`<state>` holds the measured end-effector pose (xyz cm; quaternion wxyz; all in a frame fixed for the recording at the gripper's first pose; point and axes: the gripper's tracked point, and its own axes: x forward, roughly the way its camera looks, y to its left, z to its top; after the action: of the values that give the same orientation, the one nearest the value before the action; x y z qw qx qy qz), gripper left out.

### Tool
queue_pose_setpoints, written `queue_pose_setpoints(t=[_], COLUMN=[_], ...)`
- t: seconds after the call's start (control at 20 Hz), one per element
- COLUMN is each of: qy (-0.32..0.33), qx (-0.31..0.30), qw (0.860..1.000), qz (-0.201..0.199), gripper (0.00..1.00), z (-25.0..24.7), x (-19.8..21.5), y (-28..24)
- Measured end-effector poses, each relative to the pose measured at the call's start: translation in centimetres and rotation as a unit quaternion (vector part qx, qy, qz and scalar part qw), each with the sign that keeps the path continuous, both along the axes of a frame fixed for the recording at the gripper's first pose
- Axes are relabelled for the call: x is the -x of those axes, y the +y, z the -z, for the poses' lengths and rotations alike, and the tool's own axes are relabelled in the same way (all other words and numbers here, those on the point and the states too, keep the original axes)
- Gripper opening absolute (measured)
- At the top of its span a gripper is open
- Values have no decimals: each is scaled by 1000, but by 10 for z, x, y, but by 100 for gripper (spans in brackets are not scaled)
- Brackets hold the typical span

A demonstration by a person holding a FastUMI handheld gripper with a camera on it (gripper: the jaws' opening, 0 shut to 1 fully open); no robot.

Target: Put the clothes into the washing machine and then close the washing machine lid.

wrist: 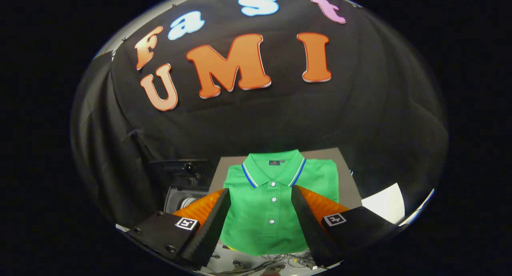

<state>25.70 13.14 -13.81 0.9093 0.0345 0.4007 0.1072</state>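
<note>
Currently the largest task item, a folded green polo shirt (276,204), lies flat on a grey board (346,176) just ahead of the gripper (261,220), collar pointing away. The gripper's fingers stand wide apart and grip nothing; the shirt's button placket shows in the gap between them. Left of the fingers and beyond them sits a dark machine with a round, metallic opening (180,198), possibly the washing machine; its lid position cannot be judged. A white sheet (386,206) lies right of the fingers. Loose cables (280,262) run below the shirt's near hem.

Risk: a pinch on the top layer alone would likely unfold the shirt, letting fabric trail and snag the cables or the machine rim.

Labelling: a small dark neck tag (276,162) is too small to read.
</note>
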Motion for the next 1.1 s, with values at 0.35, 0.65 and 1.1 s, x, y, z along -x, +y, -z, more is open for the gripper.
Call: queue_pose_setpoints(t=[0.35, 0.65, 1.1], qy=[167, 261, 301], qx=[89, 120, 117], qw=[982, 958, 946], qz=[-4, -23, -38], gripper=[99, 99, 98], z=[88, 121, 126], x=[-18, -11, -12], y=[-20, -19, -17])
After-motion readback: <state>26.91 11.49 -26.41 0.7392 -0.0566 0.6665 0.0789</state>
